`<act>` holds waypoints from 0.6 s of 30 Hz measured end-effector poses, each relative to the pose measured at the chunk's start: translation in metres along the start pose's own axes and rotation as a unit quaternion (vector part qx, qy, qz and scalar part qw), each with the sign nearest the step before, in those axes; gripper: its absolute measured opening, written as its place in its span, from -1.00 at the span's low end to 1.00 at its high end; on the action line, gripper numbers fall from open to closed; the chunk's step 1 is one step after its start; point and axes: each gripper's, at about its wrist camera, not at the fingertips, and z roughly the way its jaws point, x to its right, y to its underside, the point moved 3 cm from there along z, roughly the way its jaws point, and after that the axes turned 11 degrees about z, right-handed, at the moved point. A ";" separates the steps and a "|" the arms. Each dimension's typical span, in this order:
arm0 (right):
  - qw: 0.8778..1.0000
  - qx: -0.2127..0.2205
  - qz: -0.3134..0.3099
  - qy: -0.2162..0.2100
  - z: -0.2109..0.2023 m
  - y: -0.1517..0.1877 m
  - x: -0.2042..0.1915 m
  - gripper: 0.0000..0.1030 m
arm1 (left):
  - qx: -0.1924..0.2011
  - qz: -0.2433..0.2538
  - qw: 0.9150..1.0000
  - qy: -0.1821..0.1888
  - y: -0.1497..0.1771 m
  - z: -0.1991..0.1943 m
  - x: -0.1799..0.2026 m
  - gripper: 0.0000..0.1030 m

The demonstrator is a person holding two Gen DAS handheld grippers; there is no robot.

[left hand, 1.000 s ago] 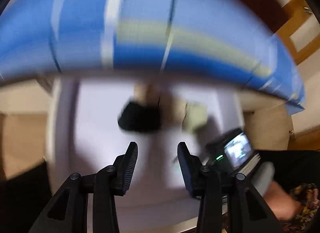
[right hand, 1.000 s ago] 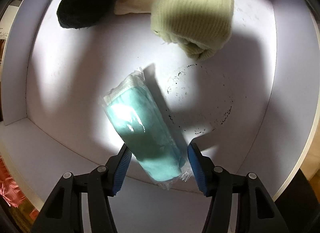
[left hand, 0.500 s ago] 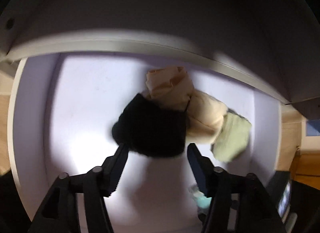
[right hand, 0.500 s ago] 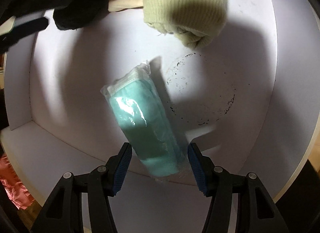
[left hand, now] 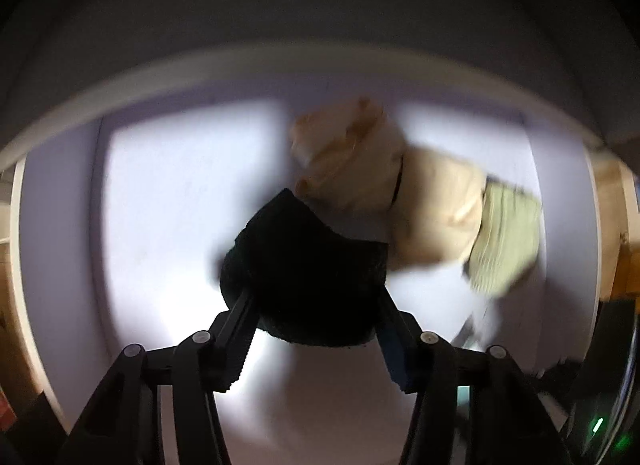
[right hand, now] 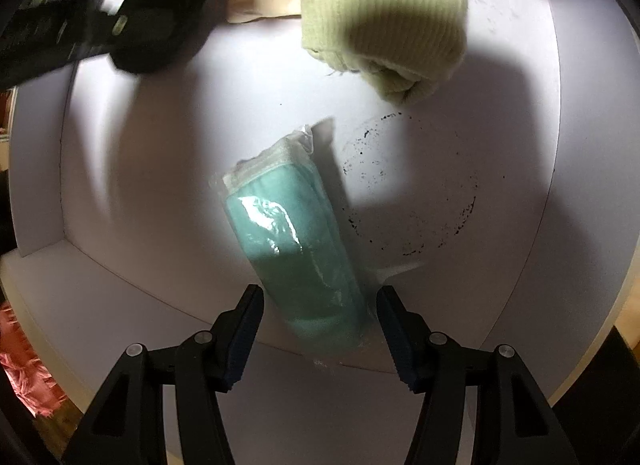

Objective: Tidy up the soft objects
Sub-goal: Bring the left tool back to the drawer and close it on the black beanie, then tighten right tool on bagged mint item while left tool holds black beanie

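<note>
Beyond my left gripper (left hand: 316, 329) a cream cloth bundle (left hand: 396, 193) and a ribbed pale-green knit hat (left hand: 504, 241) crowd the far right of the white drawer (left hand: 168, 169), with bare floor to the left. Its jaws are closing around the black knitted hat (left hand: 308, 265) lying between them. My right gripper (right hand: 320, 325) stands released astride the near end of the plastic-wrapped teal cloth pack (right hand: 296, 249) by the drawer's front edge.

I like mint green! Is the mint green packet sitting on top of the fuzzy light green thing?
No, the mint green packet lies flat on the white shelf, apart from the fuzzy light green thing.
</note>
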 end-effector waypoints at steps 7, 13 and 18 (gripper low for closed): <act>1.000 0.006 -0.004 0.010 -0.001 0.003 -0.007 0.16 | -0.030 -0.040 0.999 -0.001 0.054 -0.005 -0.016 0.08; 1.000 0.010 0.005 -0.003 -0.002 -0.003 -0.001 -0.07 | -0.029 -0.092 0.995 0.023 0.083 -0.011 -0.025 0.08; 1.000 0.010 0.013 -0.015 -0.005 0.002 -0.007 -0.20 | -0.031 -0.093 0.995 0.029 0.103 -0.010 -0.025 0.07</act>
